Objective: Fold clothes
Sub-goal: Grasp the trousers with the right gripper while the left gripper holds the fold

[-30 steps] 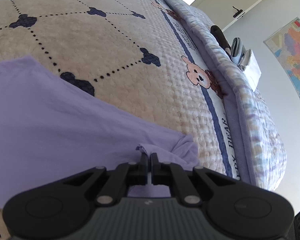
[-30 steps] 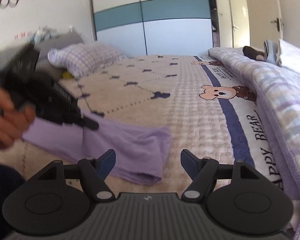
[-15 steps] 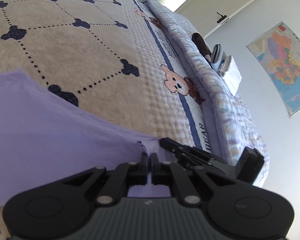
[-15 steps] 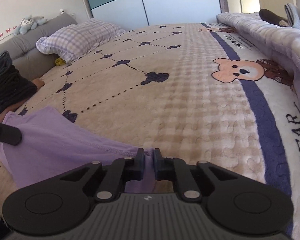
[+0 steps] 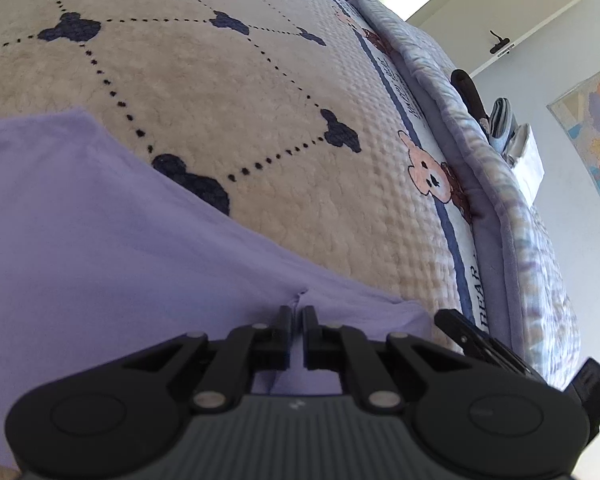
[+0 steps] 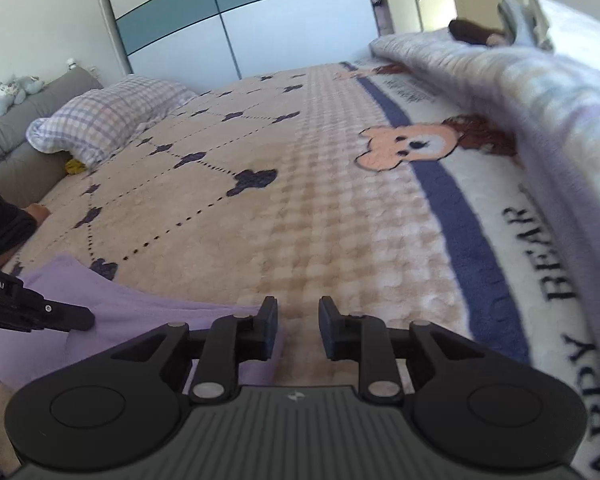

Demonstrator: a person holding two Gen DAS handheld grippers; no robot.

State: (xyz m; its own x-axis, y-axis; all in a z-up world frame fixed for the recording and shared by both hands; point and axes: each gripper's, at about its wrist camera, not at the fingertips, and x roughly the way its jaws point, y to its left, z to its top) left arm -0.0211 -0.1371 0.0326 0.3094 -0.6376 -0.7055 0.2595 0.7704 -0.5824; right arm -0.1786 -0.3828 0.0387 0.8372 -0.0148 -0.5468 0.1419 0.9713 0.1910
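A lilac garment [image 5: 100, 240] lies spread on the bed. My left gripper [image 5: 296, 312] is shut on a small raised fold of its edge. Seen from the right wrist, the garment [image 6: 140, 308] fills the lower left, and the left gripper [image 6: 40, 314] reaches onto it from the left edge. My right gripper [image 6: 298, 304] is opening at the garment's right end. The cloth lies under and beside its left finger [image 6: 269, 320], and only bedspread shows in the gap between the jaws. The right gripper's body [image 5: 480, 344] shows at the lower right of the left wrist view.
The bedspread [image 6: 300, 200] is beige with dark bear marks and a blue stripe. A rolled pale blanket [image 6: 540, 92] runs along the right side with folded clothes [image 5: 512, 136] on it. A checked pillow [image 6: 108, 116] and grey headboard sit far left. A dark sleeve [image 6: 0, 224] is at the left.
The right gripper came in over the garment's end, shut on its corner, and now stands apart with the cloth out of its jaws. The left gripper has kept its pinch.
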